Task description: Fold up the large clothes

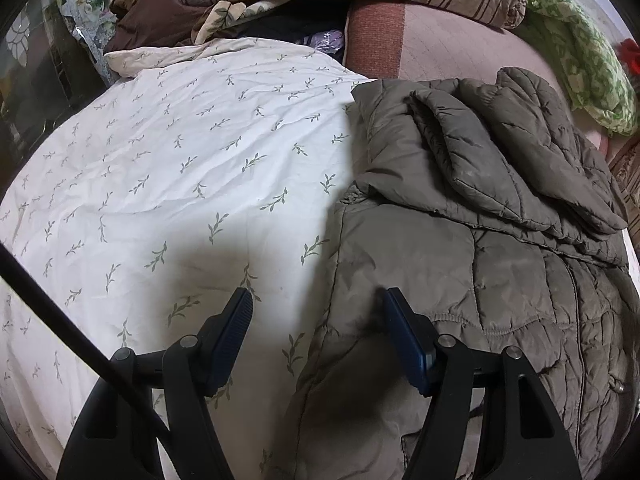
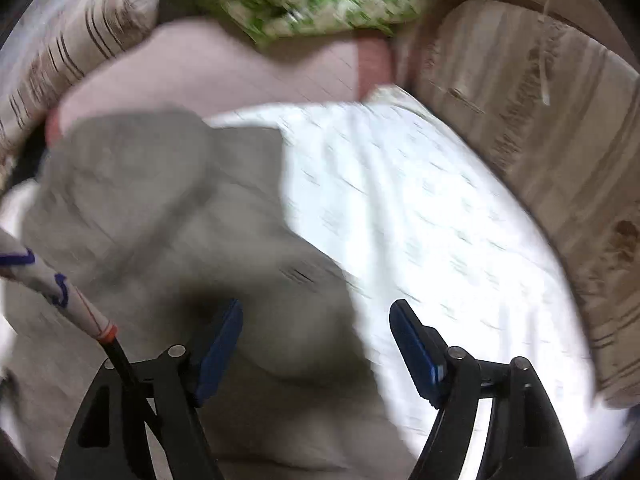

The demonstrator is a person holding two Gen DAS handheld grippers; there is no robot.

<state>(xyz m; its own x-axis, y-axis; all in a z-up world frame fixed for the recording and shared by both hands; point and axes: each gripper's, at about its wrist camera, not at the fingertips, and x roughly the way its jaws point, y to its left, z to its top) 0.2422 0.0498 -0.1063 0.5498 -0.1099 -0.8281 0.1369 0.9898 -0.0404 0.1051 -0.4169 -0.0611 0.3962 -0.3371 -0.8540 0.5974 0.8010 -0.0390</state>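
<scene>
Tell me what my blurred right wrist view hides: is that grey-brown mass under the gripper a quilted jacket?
Observer: Yes. The left wrist view is sharp: it is a quilted jacket with stitched panels, lying on the leaf-print sheet.
Operator: Is any part of it already folded?
Observer: A padded flap, possibly a sleeve, lies folded over its top.
Operator: Is the left gripper holding it?
Observer: No. The left gripper is open, with the jacket's near-left edge below it and nothing between its pads.
Operator: And mine?
Observer: The right gripper is open and empty too, above the jacket's edge.
</scene>
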